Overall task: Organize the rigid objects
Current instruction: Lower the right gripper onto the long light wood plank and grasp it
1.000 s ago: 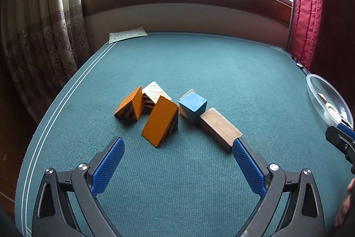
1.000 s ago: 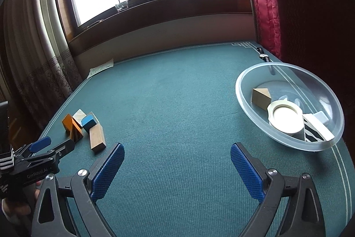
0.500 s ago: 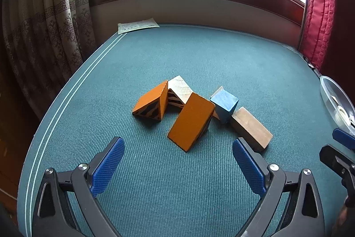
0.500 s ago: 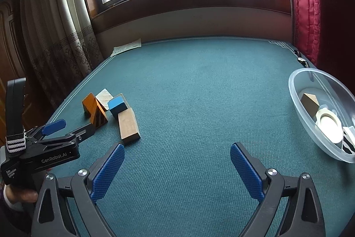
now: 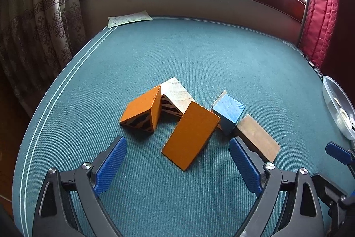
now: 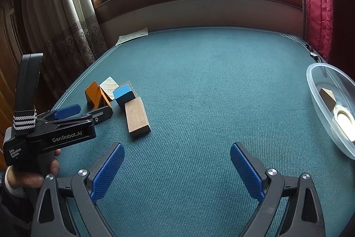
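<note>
Wooden blocks (image 5: 190,123) huddle mid-surface (image 5: 199,54), well left of the bowl (image 6: 328,103). Left tongs (image 5: 177,161) are closing, still wide, an orange wedge (image 5: 189,136) just ahead, untouched. Right tongs (image 6: 176,168) gape wide, holding nothing.
</note>
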